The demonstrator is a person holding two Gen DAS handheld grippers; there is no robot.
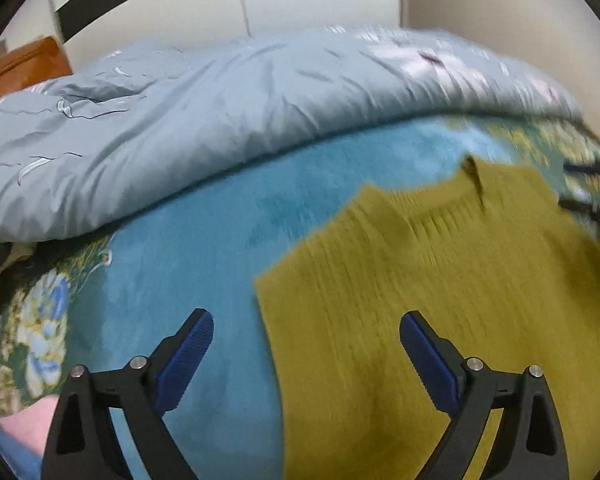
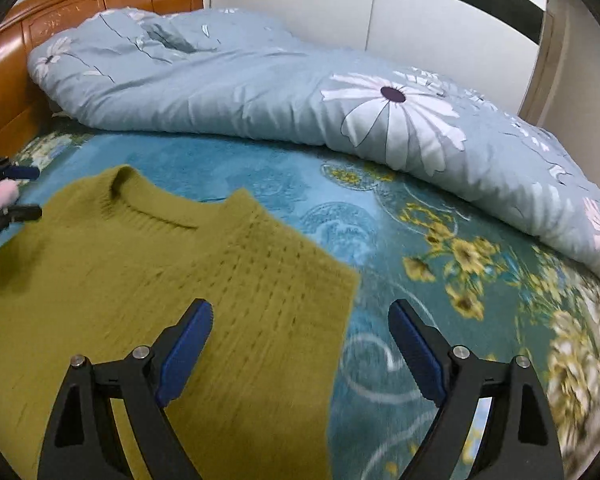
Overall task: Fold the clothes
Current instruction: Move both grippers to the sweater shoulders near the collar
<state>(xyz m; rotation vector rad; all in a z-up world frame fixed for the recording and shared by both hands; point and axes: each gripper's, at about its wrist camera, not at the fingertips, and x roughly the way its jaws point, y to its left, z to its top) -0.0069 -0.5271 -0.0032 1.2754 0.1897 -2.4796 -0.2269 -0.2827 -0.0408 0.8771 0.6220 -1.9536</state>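
An olive-green knitted sweater [image 1: 440,280] lies flat on the blue floral bedspread [image 1: 188,248], neckline toward the duvet. My left gripper [image 1: 306,324] is open and empty, hovering over the sweater's left edge. In the right wrist view the sweater [image 2: 148,272] fills the lower left. My right gripper [image 2: 300,316] is open and empty above the sweater's right edge, its left finger over the knit and its right finger over the bedspread [image 2: 400,240]. The left gripper's fingertips [image 2: 24,212] show at the far left of that view.
A bunched light-blue duvet with daisy print [image 2: 260,88] lies along the far side of the bed and also shows in the left wrist view [image 1: 220,112]. An orange wooden headboard [image 2: 80,4] stands at the back left. White wardrobe doors [image 2: 420,16] are behind.
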